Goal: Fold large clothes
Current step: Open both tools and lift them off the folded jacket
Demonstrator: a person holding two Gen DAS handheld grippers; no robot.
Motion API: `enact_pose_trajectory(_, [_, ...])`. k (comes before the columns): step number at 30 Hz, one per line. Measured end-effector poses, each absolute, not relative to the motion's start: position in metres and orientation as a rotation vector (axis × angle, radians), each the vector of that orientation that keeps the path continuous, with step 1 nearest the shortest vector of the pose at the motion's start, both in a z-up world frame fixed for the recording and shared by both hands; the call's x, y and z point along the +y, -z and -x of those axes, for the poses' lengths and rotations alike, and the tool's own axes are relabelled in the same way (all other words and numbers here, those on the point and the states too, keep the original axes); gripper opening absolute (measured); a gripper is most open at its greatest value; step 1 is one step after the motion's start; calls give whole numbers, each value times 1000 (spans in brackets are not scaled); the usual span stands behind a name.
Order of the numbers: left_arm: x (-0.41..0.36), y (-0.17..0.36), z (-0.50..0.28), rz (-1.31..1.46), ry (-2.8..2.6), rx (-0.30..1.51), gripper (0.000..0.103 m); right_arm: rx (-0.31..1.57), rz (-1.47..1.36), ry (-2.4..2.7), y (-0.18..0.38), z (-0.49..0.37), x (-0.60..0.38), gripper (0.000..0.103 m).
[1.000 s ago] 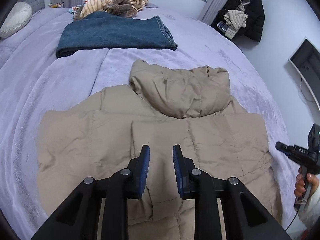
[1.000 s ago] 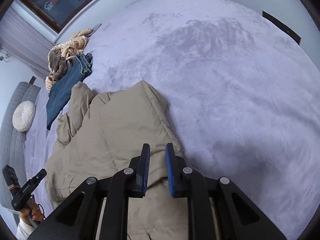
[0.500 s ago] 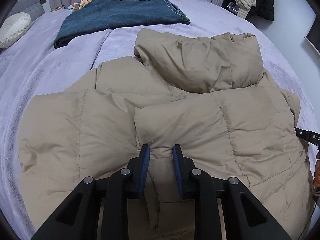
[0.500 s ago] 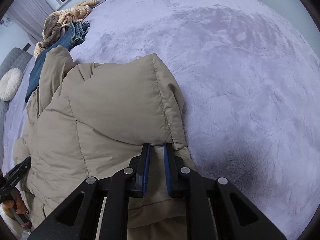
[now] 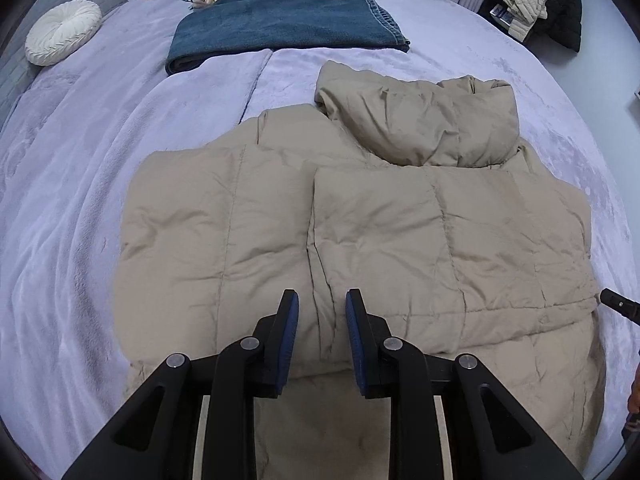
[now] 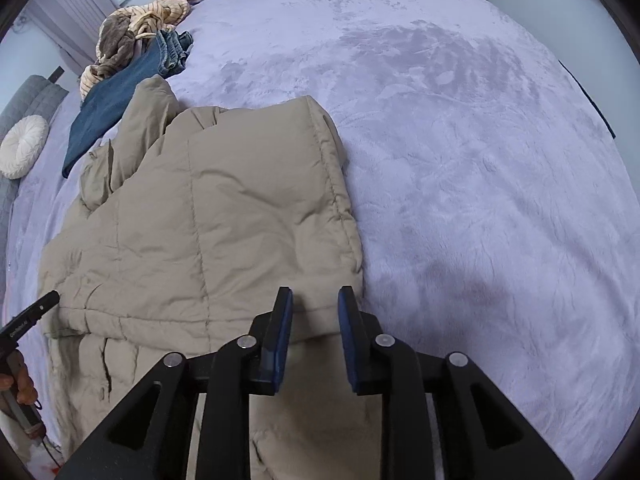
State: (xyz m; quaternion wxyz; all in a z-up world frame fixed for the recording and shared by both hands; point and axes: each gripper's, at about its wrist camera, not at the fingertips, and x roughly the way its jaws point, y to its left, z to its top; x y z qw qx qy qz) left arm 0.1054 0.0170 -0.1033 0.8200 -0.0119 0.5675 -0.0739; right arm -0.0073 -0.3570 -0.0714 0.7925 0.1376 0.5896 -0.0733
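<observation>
The tan puffer jacket (image 5: 360, 240) is lying partly folded on the bed (image 5: 80, 220). Both the left tongs (image 5: 322, 300) and right tongs (image 6: 315, 296) are hovering open, gripping nothing. The puffy folded panel is likely springing back unless pressed.

No readable text for you in either view. Only trace: small pale lettering on black barrel of left gripper (image 6: 28, 322), seen at left edge of your right wrist view, too small and blurred to make out. Right gripper (image 5: 620, 306) tip at right edge of your left wrist view shows two tiny pale specks, not legible. No label, brand or number legible on puffer jacket (image 5: 360, 240).
</observation>
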Motion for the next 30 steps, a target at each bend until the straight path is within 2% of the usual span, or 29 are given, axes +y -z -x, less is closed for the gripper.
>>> enact_pose_trajectory(3, [14, 92, -92, 28, 167, 1225, 27, 1292, -312, 141, 62, 20, -353, 34])
enact_pose_trajectory(5, [11, 84, -83, 26, 163, 1229, 27, 1304, -330, 132, 55, 29, -350, 41])
enact_pose_trajectory(6, [9, 81, -79, 25, 163, 1232, 45, 1310, -336, 129, 52, 33, -349, 42])
enact_pose_trajectory(7, [8, 76, -73, 27, 157, 1233, 80, 1315, -339, 126, 49, 36, -348, 44])
enact_pose_trajectory(8, [8, 70, -69, 33, 145, 1218, 88, 1318, -345, 122, 46, 39, -348, 44])
enact_pose_trajectory(14, [2, 48, -47, 38, 128, 1216, 91, 1337, -367, 92, 31, 55, -346, 50])
enact_pose_trajectory(16, [-2, 41, -39, 29, 123, 1214, 102, 1346, -369, 81, 27, 62, -345, 51])
enact_pose_trajectory(21, [-14, 29, -16, 4, 112, 1216, 103, 1350, -397, 51, 17, 78, -346, 68])
enact_pose_trajectory(22, [-16, 28, -11, 3, 111, 1222, 103, 1351, -404, 45, 15, 81, -346, 76])
enact_pose_trajectory(23, [-18, 28, -6, 4, 108, 1230, 103, 1347, -415, 38, 13, 85, -347, 79])
enact_pose_trajectory(28, [-21, 30, 17, 14, 77, 1266, 103, 1351, -448, 0, 10, 97, -348, 79])
enact_pose_trajectory(30, [-23, 31, 27, -11, 57, 1266, 103, 1357, -455, -22, 11, 100, -346, 88])
